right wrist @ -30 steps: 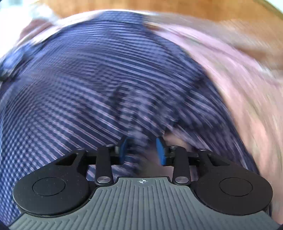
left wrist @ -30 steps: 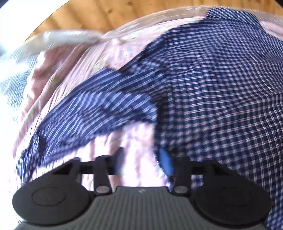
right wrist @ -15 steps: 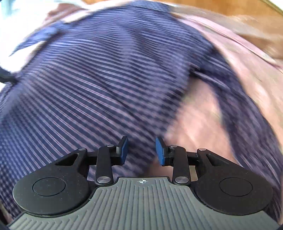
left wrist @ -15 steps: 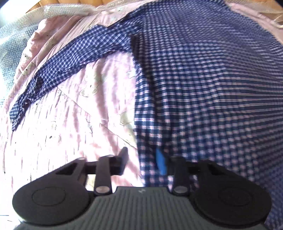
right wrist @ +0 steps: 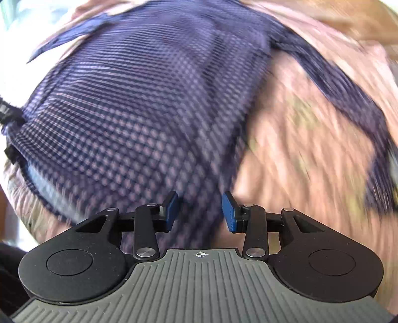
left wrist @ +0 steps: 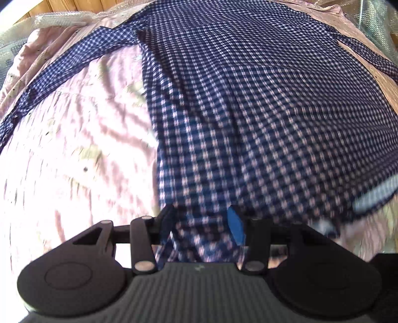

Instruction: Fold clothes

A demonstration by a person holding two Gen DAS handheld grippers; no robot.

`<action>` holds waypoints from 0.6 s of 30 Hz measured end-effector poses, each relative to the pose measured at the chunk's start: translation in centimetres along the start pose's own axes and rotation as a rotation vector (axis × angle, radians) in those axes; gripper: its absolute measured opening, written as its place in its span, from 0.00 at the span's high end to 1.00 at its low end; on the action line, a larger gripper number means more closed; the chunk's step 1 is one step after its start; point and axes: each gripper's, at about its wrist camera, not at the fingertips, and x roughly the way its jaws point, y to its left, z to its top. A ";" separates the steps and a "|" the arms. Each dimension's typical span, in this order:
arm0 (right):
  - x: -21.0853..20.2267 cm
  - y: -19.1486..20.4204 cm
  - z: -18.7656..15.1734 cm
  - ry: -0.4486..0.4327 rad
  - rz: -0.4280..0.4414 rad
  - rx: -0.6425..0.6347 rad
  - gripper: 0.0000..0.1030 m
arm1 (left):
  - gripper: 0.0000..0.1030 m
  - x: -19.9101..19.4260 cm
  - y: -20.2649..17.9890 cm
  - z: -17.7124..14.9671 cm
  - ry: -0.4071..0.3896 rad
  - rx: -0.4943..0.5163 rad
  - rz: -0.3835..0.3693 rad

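**A:** ok so where's the shirt (left wrist: 248, 104) sitting relative to the left gripper (left wrist: 201, 223)?

**B:** Spread flat ahead of it, mostly ahead and to its right, on the pink sheet (left wrist: 74, 149). One sleeve (left wrist: 64, 67) runs off ahead to the left of the gripper. The hem corner is bunched right at the tips, and checked cloth sits in the gap between the two fingers.

**A:** pinching it or not?

**B:** The jaws have just been opening, and they stand apart now with the cloth loose between them. The blue pad (left wrist: 235, 228) on the right finger has fabric beside it, but I can't see it pressing. I'd call it spread, not clamped.

**A:** and the right gripper (right wrist: 200, 211)?

**B:** It has a clear gap too, both blue pads showing. The shirt's (right wrist: 139, 104) side edge runs down into that gap and under the tool. The view is badly blurred, but neither pad looks to be pressed onto the cloth. So it's parted, with fabric in between.

**A:** where's the rest from that side?

**B:** The body of the shirt is ahead and to the left of the right gripper. The other sleeve (right wrist: 348, 99) trails ahead to the right over the sheet (right wrist: 311, 154). At the far left of that view there's a black bit (right wrist: 10, 116) at the shirt's edge. I can't tell what it is.

**A:** anything else around?

**B:** Bubble wrap (left wrist: 373, 22) past the sheet, ahead-right of the left gripper, and wood (left wrist: 74, 5) beyond that.
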 end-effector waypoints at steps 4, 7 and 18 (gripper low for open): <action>-1.4 -1.8 -1.5 0.061 -0.014 0.127 0.58 | 0.47 -0.3 0.9 -1.9 0.016 -0.056 0.010; -4.1 -5.2 -2.4 0.003 -0.070 0.310 0.52 | 0.51 -2.0 2.0 -1.4 0.033 -0.109 0.044; -2.8 -24.1 -3.3 -0.144 -0.342 0.771 0.40 | 0.50 -6.1 -4.2 15.1 -0.176 0.007 -0.046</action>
